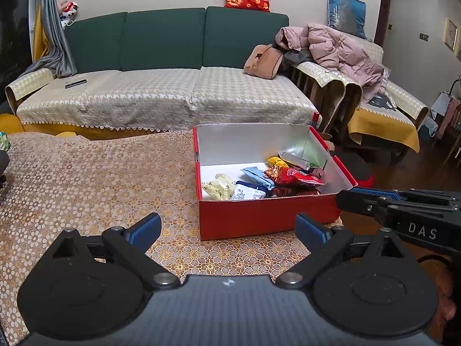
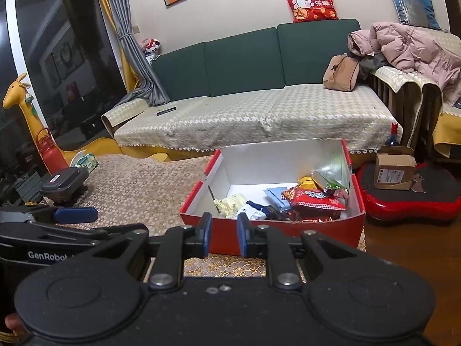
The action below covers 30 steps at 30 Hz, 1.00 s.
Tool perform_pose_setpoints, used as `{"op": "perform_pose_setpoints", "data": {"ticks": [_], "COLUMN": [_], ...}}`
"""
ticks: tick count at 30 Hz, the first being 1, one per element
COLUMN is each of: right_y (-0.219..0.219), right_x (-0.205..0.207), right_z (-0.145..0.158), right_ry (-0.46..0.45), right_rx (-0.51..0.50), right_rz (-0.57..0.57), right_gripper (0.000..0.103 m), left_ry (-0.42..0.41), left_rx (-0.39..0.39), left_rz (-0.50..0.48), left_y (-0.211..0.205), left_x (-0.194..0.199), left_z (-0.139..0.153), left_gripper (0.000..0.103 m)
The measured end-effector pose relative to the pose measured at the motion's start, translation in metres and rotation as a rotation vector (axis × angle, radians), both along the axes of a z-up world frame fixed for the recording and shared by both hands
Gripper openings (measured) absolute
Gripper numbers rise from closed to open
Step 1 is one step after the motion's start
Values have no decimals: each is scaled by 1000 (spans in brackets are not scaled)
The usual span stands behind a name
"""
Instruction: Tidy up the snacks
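Note:
A red box with a white inside stands on the patterned tablecloth; it also shows in the right wrist view. It holds several snack packets: a red bag, a blue-white pack and pale yellow packs. My left gripper is open and empty, just in front of the box's near wall. My right gripper has its jaws a narrow gap apart with nothing between them, in front of the same wall.
A sofa stands behind the table. A dark device and a tissue pack lie at the table's far left. A cardboard box sits on a red platform on the floor at right.

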State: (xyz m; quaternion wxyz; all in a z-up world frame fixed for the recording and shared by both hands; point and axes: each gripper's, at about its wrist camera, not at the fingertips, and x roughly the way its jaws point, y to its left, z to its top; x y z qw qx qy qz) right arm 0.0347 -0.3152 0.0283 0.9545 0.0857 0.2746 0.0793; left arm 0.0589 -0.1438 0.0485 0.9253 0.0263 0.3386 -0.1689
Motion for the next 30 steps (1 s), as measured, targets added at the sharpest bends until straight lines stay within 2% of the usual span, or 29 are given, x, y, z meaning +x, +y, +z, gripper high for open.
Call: {"op": "perform_pose_setpoints", "data": {"ticks": [30], "right_y": [1], "right_x": [-7], "right_z": [-1], "right_ry": [15], "right_rx": [-23], "right_rz": [-29], "right_gripper": [16], "left_ry": [13], "left_rx": [-3], "left_rz": [5], "left_y": [-4], "left_x": [-6], "left_z": [-4], "left_gripper": [100]}}
